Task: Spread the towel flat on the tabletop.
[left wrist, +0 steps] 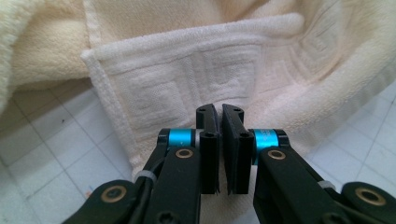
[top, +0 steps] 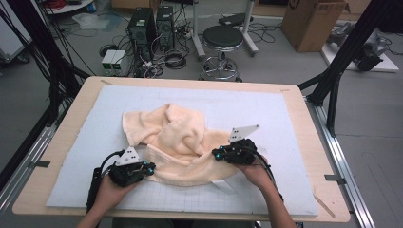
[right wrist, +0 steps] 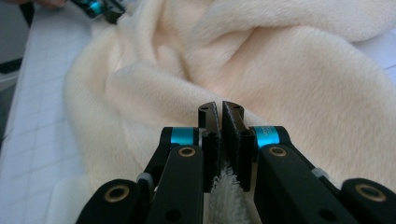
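Observation:
A cream towel lies crumpled in the middle of the white gridded mat. At the towel's near left edge my left gripper has its jaws together. In the left gripper view, the left gripper sits over the towel's patterned hem, with pale cloth showing low in the gap. My right gripper is at the towel's near right edge. In the right gripper view, the right gripper is shut on the towel, with fibres between its jaws. The left gripper appears far off.
The mat lies on a wooden table with bare mat left, right and behind the towel. A white tag sticks out from the towel's near edge. Beyond the table stand a stool, computer towers, a cardboard box and black frame posts.

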A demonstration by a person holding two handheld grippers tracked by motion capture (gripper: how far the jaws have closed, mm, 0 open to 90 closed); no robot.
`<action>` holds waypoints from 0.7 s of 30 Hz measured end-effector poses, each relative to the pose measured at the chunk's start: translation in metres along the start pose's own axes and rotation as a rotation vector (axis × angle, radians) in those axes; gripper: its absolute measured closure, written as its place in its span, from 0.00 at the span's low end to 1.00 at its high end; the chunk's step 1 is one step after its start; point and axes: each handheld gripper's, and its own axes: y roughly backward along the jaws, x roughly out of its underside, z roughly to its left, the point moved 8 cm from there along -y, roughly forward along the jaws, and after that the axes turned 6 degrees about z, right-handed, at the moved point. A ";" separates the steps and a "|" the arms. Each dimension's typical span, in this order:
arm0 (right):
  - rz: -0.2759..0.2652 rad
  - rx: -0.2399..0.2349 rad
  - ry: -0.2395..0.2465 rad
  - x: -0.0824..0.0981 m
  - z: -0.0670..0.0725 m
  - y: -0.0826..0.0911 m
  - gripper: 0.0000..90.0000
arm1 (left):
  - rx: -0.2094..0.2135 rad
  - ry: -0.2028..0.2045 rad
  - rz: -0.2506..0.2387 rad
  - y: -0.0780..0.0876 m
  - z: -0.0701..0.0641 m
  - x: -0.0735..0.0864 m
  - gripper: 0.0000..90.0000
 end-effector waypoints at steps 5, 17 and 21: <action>0.022 -0.012 -0.029 0.000 -0.010 -0.017 0.95 | 0.036 0.009 -0.049 0.012 -0.007 -0.004 0.95; -0.045 0.005 0.000 0.000 0.005 0.014 0.79 | 0.026 0.003 0.028 -0.004 -0.005 0.004 0.95; -0.070 0.000 0.038 0.001 0.018 0.029 0.77 | 0.019 0.000 0.031 -0.004 -0.005 0.005 0.95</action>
